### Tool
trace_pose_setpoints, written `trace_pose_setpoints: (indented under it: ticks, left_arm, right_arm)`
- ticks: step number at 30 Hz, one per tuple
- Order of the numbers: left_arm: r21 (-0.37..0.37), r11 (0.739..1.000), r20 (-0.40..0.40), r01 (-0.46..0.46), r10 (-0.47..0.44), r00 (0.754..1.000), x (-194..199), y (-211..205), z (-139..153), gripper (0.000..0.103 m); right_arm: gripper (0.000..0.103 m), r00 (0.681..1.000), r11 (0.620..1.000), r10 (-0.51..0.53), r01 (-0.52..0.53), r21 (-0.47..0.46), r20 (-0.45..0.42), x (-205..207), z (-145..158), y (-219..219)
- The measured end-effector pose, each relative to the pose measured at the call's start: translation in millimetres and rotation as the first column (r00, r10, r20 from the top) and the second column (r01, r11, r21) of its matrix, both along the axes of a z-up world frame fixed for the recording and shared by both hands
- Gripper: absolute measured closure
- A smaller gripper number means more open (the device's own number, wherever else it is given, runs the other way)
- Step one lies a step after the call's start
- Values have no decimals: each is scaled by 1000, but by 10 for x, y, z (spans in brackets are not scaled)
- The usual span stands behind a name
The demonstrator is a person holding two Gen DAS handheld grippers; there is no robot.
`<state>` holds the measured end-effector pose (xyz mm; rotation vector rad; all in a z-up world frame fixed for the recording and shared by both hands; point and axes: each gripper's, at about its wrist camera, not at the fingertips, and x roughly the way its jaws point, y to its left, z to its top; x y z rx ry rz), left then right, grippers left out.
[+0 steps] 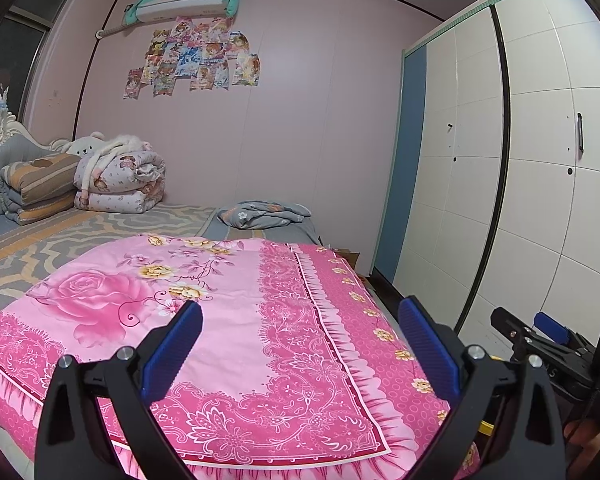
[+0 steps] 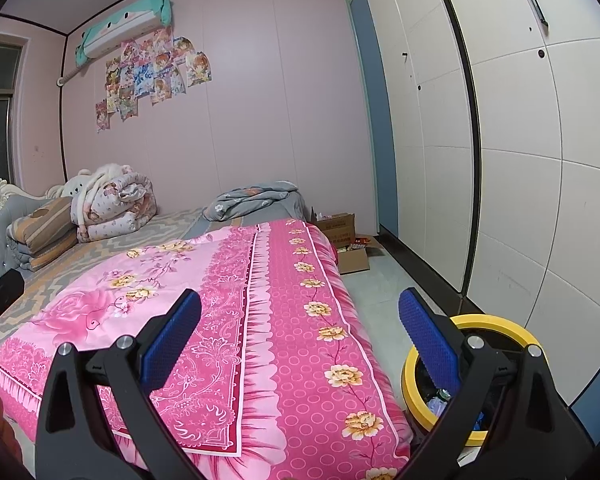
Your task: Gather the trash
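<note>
Both the left hand-held gripper (image 1: pixel 300 316) and the right hand-held gripper (image 2: pixel 300 308) are held wide and empty above the pink bedspread (image 2: pixel 228 280), presumably for scanning. Trash is already seen inside the yellow-rimmed bin (image 2: pixel 414 380), placed on the floor just beside the bed for reach.

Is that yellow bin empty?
No. The bin holds scraps: bits of blue and green rubbish show inside its yellow rim.
</note>
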<state>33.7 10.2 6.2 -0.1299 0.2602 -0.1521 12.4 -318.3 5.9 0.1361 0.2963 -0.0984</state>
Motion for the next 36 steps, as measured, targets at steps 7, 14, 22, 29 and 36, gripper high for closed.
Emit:
trace_pose_setpoints:
  ticks: [7, 14, 22, 29, 36]
  left_arm:
    - [1, 1000, -3, 8, -8, 1000, 18, -5, -4, 8]
    - [-2, 1000, -7, 12, -12, 1000, 39, -10, 1, 8]
    - [-2, 1000, -3, 16, -16, 1000, 34, -3, -3, 8]
    - [-3, 1000, -4, 18, -18, 1000, 39, -6, -3, 8]
    - [-3, 1000, -14, 29, -29, 999, 44, -1, -14, 8]
  right_arm:
    - [8, 1000, 1000, -1, 1, 0, -5, 9, -2, 0]
    - [8, 1000, 1000, -1, 1, 1, -7, 10, -5, 6]
    - [8, 1000, 1000, -1, 1, 3, -10, 23, -22, 5]
    - [8, 1000, 1000, -1, 1, 3, -10, 24, -11, -2]
    - [8, 1000, 1000, -1, 1, 3, -13, 26, -20, -7]
